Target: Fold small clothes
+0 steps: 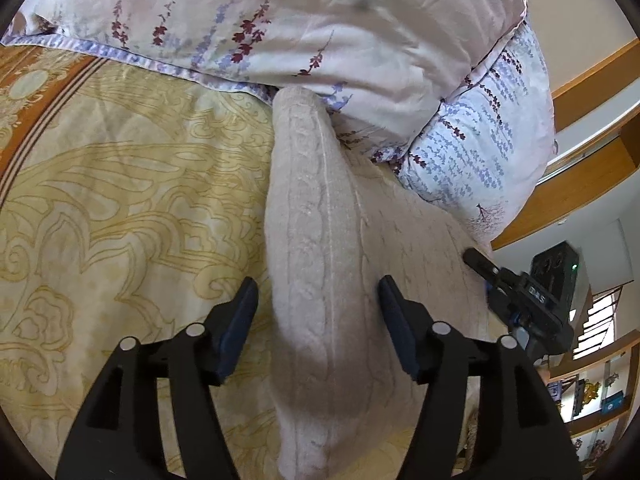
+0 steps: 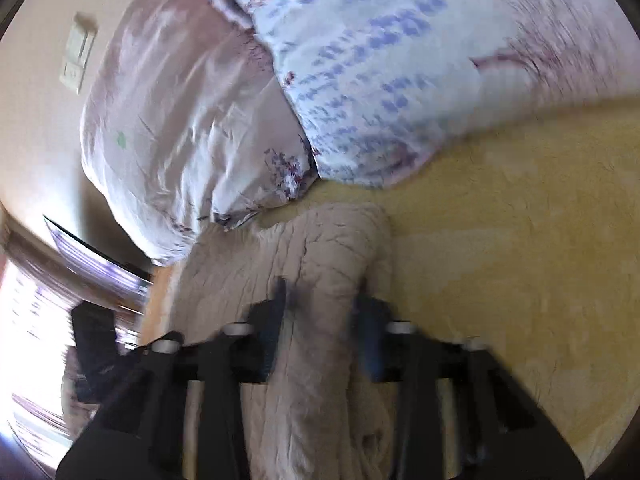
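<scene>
The only writing that can be read is "DAS" in pale letters on the black body of the right claw, which enters the left wrist view at 3 o'clock; small boxes on the shelves at 4 o'clock are too small to read.

The task's thing is a beige cable-knit garment, soft and slightly fuzzy, with raised braid ribs running along its length. It lies on the bed, on a yellow bedspread printed with cream scrollwork and an orange border at 10 o'clock. In the left wrist view it is folded into a long rounded strip running from 6 o'clock up to the centre, its far end touching the floral quilt piled across 12 o'clock.

The left claw stands spread wide, one finger on each side of the knit strip, neither pad pressing on it.

The right wrist view is blurred. There the right claw is clamped on a bunched ridge of the same garment, which rises between its fingers at 6 o'clock; the quilt fills 12 o'clock and the bedspread 3 o'clock
</scene>
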Available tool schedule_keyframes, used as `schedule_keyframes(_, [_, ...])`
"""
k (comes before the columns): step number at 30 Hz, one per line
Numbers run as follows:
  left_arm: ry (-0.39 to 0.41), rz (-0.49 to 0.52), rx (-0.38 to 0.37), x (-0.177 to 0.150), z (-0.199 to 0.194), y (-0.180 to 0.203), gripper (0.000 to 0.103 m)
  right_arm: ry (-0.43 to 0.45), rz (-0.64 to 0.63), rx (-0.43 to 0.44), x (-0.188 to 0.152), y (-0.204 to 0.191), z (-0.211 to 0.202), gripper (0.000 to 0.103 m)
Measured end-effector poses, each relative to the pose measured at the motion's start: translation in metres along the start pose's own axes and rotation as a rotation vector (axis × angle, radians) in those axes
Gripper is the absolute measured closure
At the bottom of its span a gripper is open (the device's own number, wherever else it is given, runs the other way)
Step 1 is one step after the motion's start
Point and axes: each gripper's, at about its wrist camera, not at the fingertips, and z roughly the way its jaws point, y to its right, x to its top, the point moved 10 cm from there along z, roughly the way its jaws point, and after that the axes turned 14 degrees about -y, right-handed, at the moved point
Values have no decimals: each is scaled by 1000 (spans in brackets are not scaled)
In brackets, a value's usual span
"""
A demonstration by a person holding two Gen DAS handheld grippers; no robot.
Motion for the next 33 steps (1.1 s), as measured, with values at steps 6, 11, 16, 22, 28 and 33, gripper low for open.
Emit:
schedule_keyframes(6, [5,19,35,-2,-2,0,34,143,-128,-232,19,-11,-14,94])
schedule_keyframes(11, [7,29,75,0,7,1,28,17,-21,-311,15,28,21,93])
schedule_keyframes(16, [14,41,87,-3,0,4,30,76,-70,-333,9,17,-11,74])
schedule_keyframes(22, [36,77,125,-18,-16,3,30,134,-198,-194,-34,-21,-49,72])
schedule_keyframes(28, [55,128,244,-20,-11,3,28,-4,-271,-310,-63,-26,-6,45])
schedule_keyframes(33, [65,112,279,-10,2,-1,24,-8,-171,-330,-54,-7,12,33])
